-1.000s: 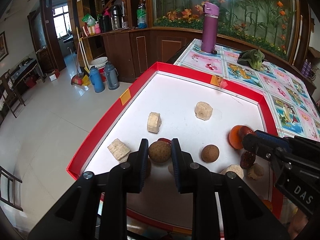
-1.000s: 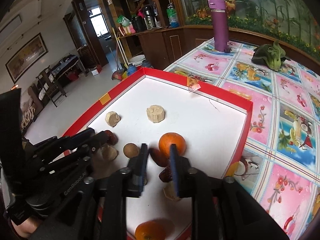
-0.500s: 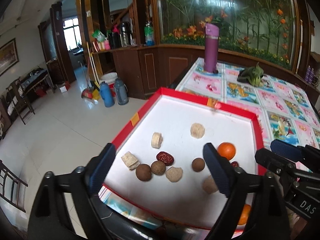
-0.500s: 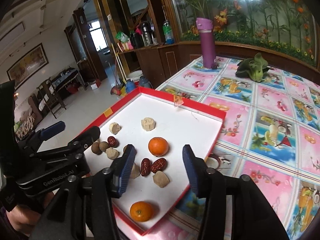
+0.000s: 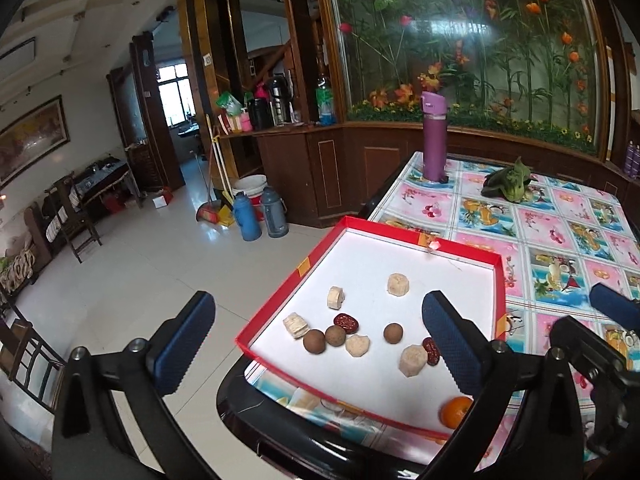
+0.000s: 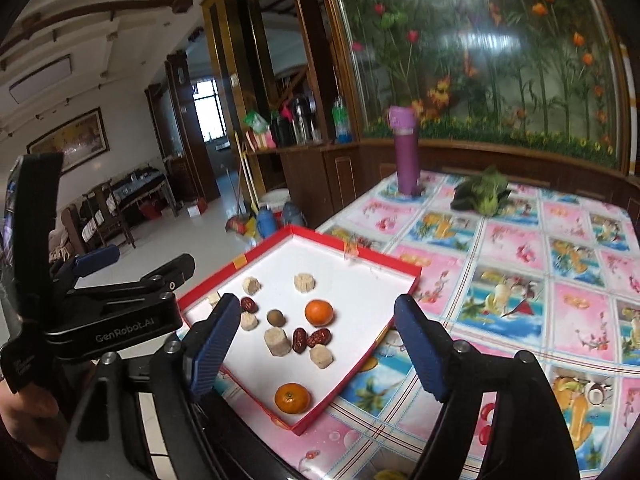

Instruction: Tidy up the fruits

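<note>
Red tray [image 5: 280, 302] holds fruit; one orange [image 5: 456, 411] half hidden; both jaws wide, just opening.

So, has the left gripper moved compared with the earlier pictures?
Yes. The left gripper has pulled up and back from the red-rimmed white tray, which now looks smaller; its jaws have just been opening, nothing between them.

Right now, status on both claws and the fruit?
Left claw and right claw open, empty, jaws just opening. Fruit loose in red tray. Nothing blocking.
</note>
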Demonstrator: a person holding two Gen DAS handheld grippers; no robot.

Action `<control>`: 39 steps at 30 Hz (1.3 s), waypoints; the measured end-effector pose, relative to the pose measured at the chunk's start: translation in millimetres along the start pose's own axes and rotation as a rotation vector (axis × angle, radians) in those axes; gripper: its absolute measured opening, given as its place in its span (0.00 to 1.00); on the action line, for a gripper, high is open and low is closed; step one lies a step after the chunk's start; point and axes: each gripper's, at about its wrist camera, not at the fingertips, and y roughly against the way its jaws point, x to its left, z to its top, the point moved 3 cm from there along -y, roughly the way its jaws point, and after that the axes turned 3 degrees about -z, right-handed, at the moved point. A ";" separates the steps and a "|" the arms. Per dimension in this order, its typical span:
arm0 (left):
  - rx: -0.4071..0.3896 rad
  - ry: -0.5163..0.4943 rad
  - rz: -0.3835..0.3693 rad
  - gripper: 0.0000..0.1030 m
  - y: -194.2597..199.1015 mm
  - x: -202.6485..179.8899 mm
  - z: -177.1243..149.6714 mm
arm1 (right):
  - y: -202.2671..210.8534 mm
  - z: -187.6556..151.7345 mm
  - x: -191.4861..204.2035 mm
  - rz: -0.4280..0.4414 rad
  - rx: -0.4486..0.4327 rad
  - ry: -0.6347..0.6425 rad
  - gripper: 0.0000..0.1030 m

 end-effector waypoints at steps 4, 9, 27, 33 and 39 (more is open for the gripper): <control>-0.023 0.004 -0.002 1.00 18.4 -0.5 1.8 | 14.4 0.5 -0.3 0.003 -0.032 -0.005 0.80; -0.074 -0.001 -0.029 1.00 44.6 -3.0 5.6 | 25.7 1.1 -3.2 -0.005 -0.057 -0.010 0.82; -0.128 0.037 0.050 1.00 74.8 -0.3 7.1 | 37.0 -1.0 -7.4 0.000 -0.072 -0.025 0.82; -0.126 0.028 0.032 1.00 76.1 0.6 4.9 | 35.2 -1.2 0.3 0.000 -0.063 -0.010 0.82; -0.122 0.028 0.022 1.00 75.8 2.0 4.1 | 32.6 -2.1 2.0 0.000 -0.055 -0.014 0.82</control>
